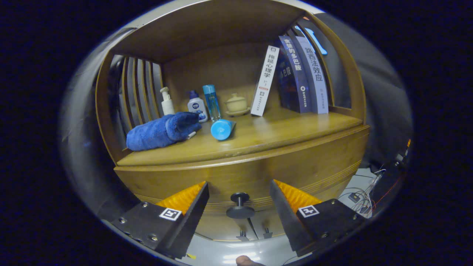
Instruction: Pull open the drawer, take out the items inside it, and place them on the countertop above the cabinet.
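- The gripper (239,212) is released, its fingers spread wide to either side of the drawer knob (240,205) and touching nothing.
- The drawer (236,184) sits closed in the cabinet front, just ahead of the fingers.
- On the countertop (281,133) above lie a rolled blue towel (162,131) at left, a blue tube (223,129) beside it, and bottles (196,105) farther back.
- Books (301,77) lean at far right.

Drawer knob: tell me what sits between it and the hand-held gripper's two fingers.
Nothing. In the gripper view the drawer knob stands in the open gap of the hand-held gripper, bare air on both sides, neither finger touching it.
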The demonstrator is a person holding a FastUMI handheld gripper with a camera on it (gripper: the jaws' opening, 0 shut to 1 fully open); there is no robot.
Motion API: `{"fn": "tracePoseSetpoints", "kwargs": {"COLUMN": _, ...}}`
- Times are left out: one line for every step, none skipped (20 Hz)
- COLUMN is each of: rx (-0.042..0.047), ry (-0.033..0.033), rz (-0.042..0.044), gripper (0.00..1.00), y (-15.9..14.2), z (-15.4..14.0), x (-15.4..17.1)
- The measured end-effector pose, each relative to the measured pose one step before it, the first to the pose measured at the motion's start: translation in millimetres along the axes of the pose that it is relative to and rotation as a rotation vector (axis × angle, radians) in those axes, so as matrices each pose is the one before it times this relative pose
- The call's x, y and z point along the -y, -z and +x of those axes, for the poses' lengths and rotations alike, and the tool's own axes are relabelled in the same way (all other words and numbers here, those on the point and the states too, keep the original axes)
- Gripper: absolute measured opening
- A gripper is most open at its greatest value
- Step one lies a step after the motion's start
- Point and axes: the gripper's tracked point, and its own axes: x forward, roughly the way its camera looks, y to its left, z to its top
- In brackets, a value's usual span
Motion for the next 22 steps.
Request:
{"fn": "tracePoseSetpoints", "kwargs": {"rx": 0.01371, "ry": -0.00122, "rz": -0.00293, "gripper": 0.99, "y": -5.42, "z": -9.94, "x": -3.78}}
{"fn": "tracePoseSetpoints", "kwargs": {"rx": 0.01438, "ry": -0.00608, "rz": -0.00864, "gripper": 0.99, "y": -8.04, "z": -8.35, "x": -1.54}}
{"fn": "tracePoseSetpoints", "kwargs": {"rx": 0.01532, "ry": -0.00283, "rz": -0.01196, "gripper": 0.99, "y": -8.47, "z": -8.81, "x": -1.46}}
{"fn": "tracePoseSetpoints", "kwargs": {"rx": 0.01706, "ry": -0.00108, "rz": -0.01210, "gripper": 0.99, "y": -9.93, "z": -9.07, "x": -1.45}}
{"fn": "tracePoseSetpoints", "kwargs": {"rx": 0.01208, "ry": -0.00629, "rz": -0.01111, "gripper": 0.99, "y": -8.40, "z": -9.50, "x": -2.48}}
{"fn": "tracePoseSetpoints", "kwargs": {"rx": 0.01261, "ry": -0.00414, "rz": -0.01176, "gripper": 0.99, "y": -9.79, "z": -10.41, "x": -2.64}}
{"fn": "tracePoseSetpoints", "kwargs": {"rx": 0.01413, "ry": -0.00297, "rz": -0.01110, "gripper": 0.99, "y": -10.09, "z": -10.92, "x": -2.77}}
{"fn": "tracePoseSetpoints", "kwargs": {"rx": 0.01894, "ry": 0.00054, "rz": -0.01227, "gripper": 0.99, "y": -11.66, "z": -10.64, "x": -2.21}}
{"fn": "tracePoseSetpoints", "kwargs": {"rx": 0.01350, "ry": 0.00782, "rz": -0.01620, "gripper": 0.99, "y": -9.87, "z": -11.43, "x": 0.08}}
{"fn": "tracePoseSetpoints", "kwargs": {"rx": 0.01119, "ry": 0.01689, "rz": -0.01906, "gripper": 0.99, "y": -9.91, "z": -10.70, "x": 1.91}}
{"fn": "tracePoseSetpoints", "kwargs": {"rx": 0.00677, "ry": 0.02198, "rz": -0.01733, "gripper": 0.98, "y": -10.14, "z": -13.20, "x": 3.38}}
{"fn": "tracePoseSetpoints", "kwargs": {"rx": 0.01206, "ry": 0.00513, "rz": -0.00979, "gripper": 0.99, "y": -11.21, "z": -13.04, "x": -0.45}}
{"fn": "tracePoseSetpoints", "kwargs": {"rx": 0.01230, "ry": 0.00409, "rz": -0.01034, "gripper": 0.99, "y": -9.87, "z": -11.48, "x": -2.15}}
{"fn": "tracePoseSetpoints", "kwargs": {"rx": 0.01515, "ry": 0.00521, "rz": -0.01383, "gripper": 0.99, "y": -10.81, "z": -12.09, "x": 1.38}}
{"fn": "tracePoseSetpoints", "kwargs": {"rx": 0.01274, "ry": 0.00511, "rz": -0.01507, "gripper": 0.98, "y": -9.68, "z": -12.59, "x": 1.75}}
{"fn": "tracePoseSetpoints", "kwargs": {"rx": 0.00773, "ry": 0.01043, "rz": -0.01559, "gripper": 0.99, "y": -8.21, "z": -12.52, "x": 2.98}}
{"fn": "tracePoseSetpoints", "kwargs": {"rx": 0.00216, "ry": 0.02133, "rz": -0.00994, "gripper": 0.99, "y": -6.29, "z": -15.07, "x": 4.64}}
{"fn": "tracePoseSetpoints", "kwargs": {"rx": 0.00180, "ry": 0.01171, "rz": -0.00912, "gripper": 0.99, "y": -5.94, "z": -12.86, "x": 2.90}}
{"fn": "tracePoseSetpoints", "kwargs": {"rx": 0.00857, "ry": -0.00425, "rz": -0.00216, "gripper": 0.99, "y": -6.36, "z": -11.81, "x": -1.32}}
{"fn": "tracePoseSetpoints", "kwargs": {"rx": 0.01347, "ry": -0.00284, "rz": -0.00483, "gripper": 0.99, "y": -5.98, "z": -12.14, "x": -0.75}}
{"fn": "tracePoseSetpoints", "kwargs": {"rx": 0.01228, "ry": 0.00337, "rz": -0.00743, "gripper": 0.99, "y": -5.43, "z": -11.83, "x": 2.68}}
{"fn": "tracePoseSetpoints", "kwargs": {"rx": 0.00777, "ry": 0.00461, "rz": -0.00516, "gripper": 0.99, "y": -4.22, "z": -11.60, "x": 2.63}}
